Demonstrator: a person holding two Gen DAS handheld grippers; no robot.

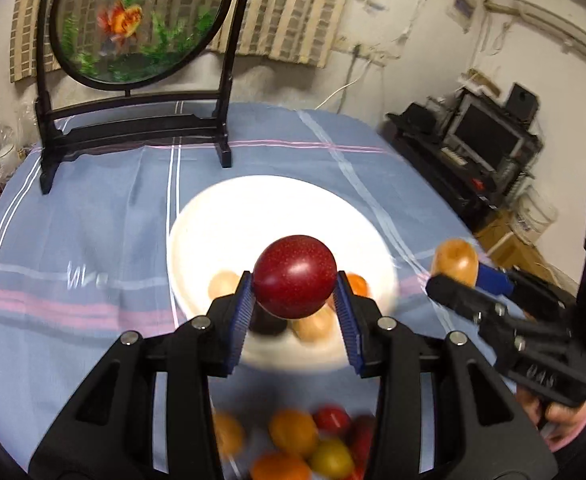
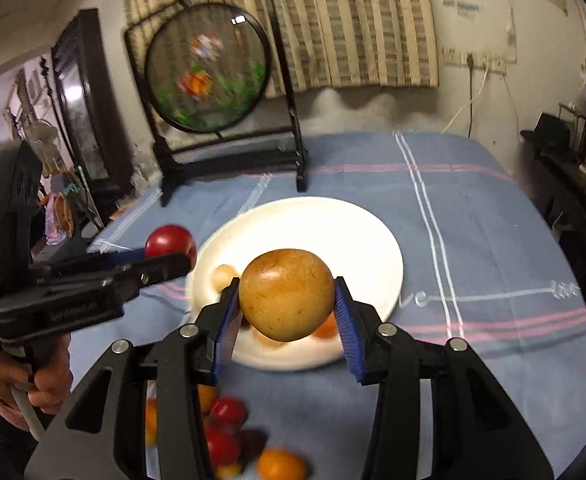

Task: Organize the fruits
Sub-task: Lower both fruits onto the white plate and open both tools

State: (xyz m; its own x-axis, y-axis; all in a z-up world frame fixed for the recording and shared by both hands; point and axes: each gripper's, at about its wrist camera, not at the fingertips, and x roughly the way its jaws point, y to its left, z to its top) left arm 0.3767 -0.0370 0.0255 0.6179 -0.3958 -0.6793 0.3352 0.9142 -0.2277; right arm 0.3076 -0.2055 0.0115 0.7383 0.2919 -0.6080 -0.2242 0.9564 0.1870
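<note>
While both loads hang over the near rim of the white plate (image 1: 221, 208), roughly partway through the sorting: left gripper (image 1: 295, 300) clamped on a dark red plum-like fruit (image 1: 295, 276), right gripper (image 2: 287, 304) clenched on a tan, pear-like fruit (image 2: 287, 294). Already on the plate, a few small pale and orange fruits (image 1: 313, 326) near its front edge. Left to shift, a loose heap of red, orange and yellow fruits (image 1: 313, 444) on the blue tablecloth (image 1: 93, 220) by its near edge. Plenty of trips probably remaining.

Dim indoor light, motion blur, fisheye vignetting
</note>
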